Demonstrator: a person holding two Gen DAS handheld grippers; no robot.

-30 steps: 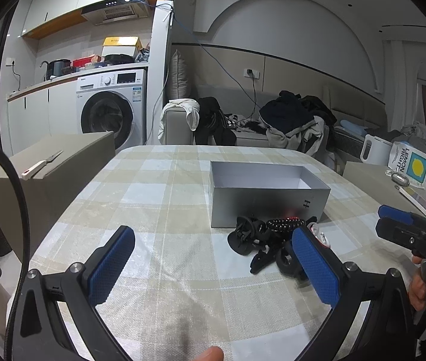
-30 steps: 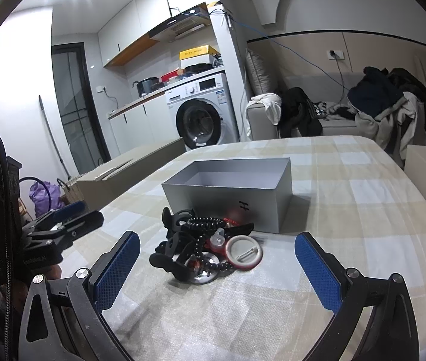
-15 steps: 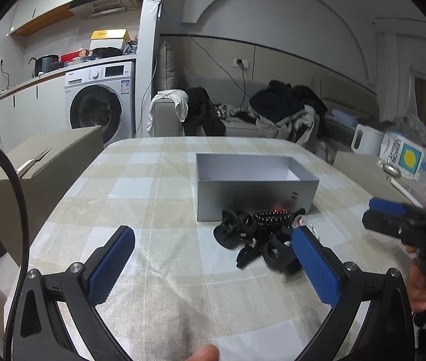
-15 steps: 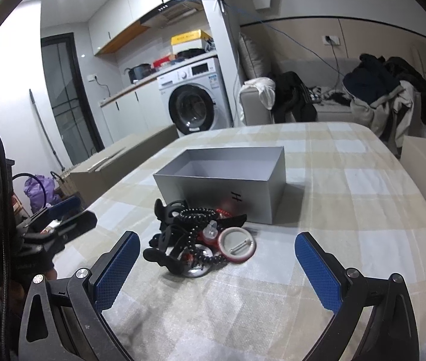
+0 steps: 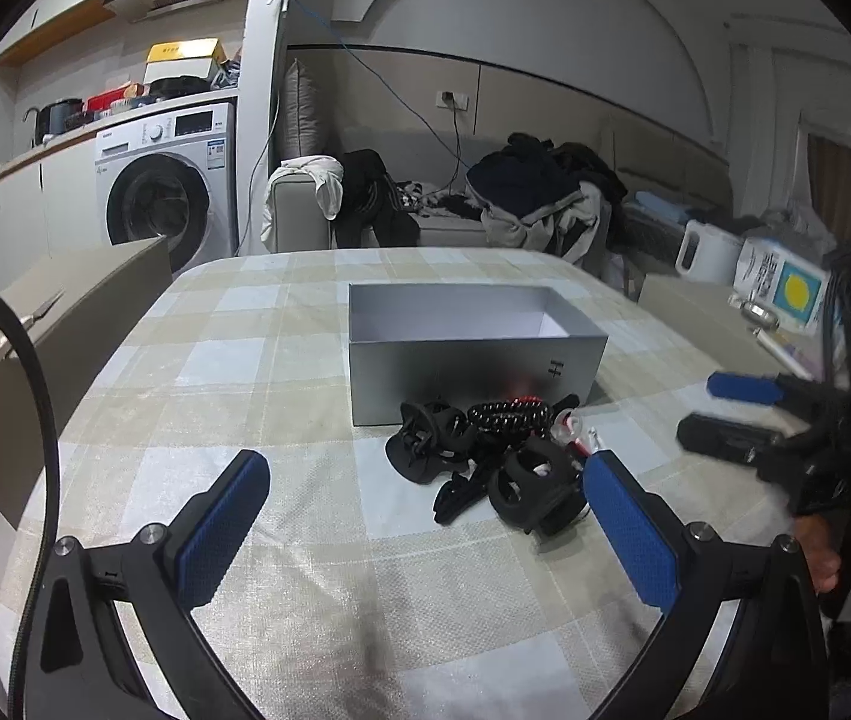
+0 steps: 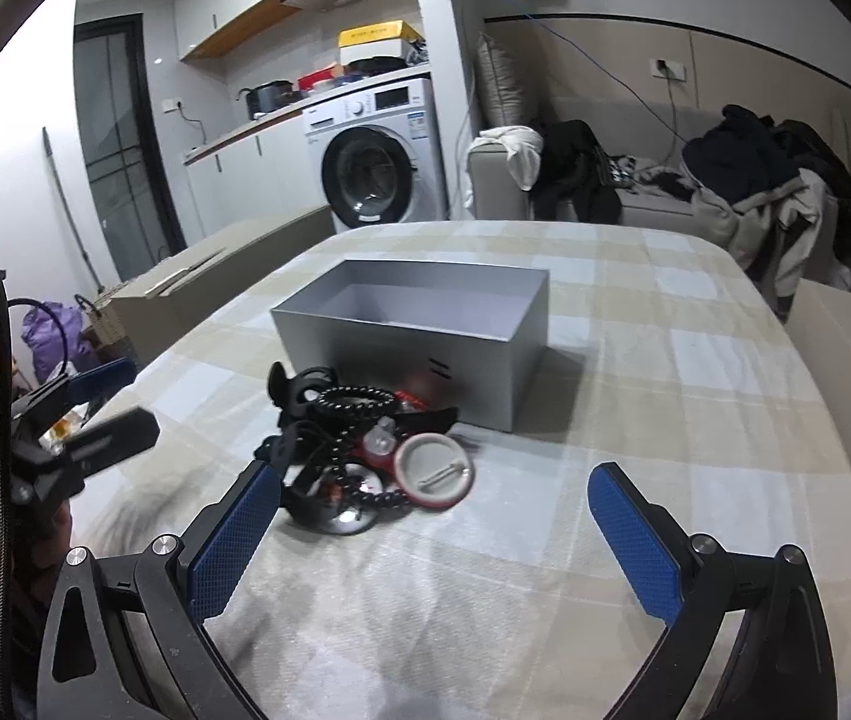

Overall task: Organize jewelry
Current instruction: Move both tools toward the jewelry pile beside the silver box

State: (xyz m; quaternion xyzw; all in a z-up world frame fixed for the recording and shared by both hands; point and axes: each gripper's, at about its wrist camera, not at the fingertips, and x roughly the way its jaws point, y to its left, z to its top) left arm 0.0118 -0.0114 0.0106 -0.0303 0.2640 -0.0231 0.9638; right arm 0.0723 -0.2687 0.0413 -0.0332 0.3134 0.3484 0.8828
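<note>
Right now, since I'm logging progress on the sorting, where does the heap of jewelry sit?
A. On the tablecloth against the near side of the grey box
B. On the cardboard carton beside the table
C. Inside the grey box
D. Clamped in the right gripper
A: the heap of jewelry lies on the tablecloth just in front of the grey box, and both the right gripper and the left gripper are open and hold nothing.

Table under a beige-and-white checked cloth, open grey box near its middle, tangled pile of jewelry touching the box's near wall, round badge at the pile's right edge
</note>
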